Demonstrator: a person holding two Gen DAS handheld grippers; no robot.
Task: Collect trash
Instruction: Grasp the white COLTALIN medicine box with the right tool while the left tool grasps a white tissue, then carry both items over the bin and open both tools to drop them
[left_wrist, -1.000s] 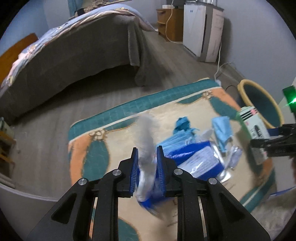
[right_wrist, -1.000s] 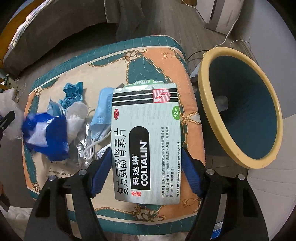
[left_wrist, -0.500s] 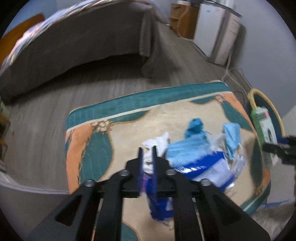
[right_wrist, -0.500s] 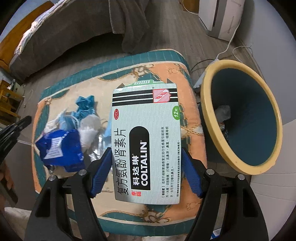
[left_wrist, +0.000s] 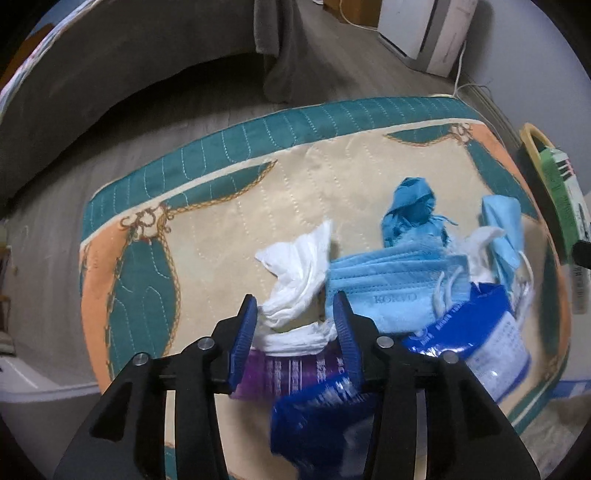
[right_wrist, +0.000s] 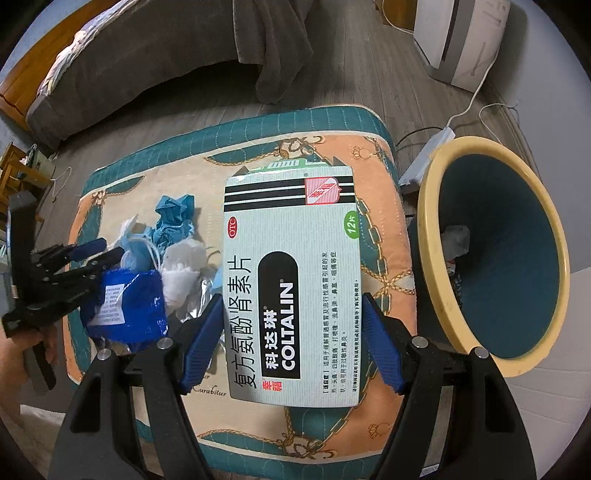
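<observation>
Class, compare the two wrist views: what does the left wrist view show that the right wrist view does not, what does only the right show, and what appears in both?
Only the left wrist view shows the purple packet lying between the left gripper's open fingers, and the KOKUO lettering on the light blue face mask.

Only the right wrist view shows the printed front of the Coltalin box clamped in the right gripper, the bin's teal inside with trash at its bottom, and a white power strip.

Both show the patterned cushion, crumpled white tissue, blue wrapper and teal glove.
</observation>
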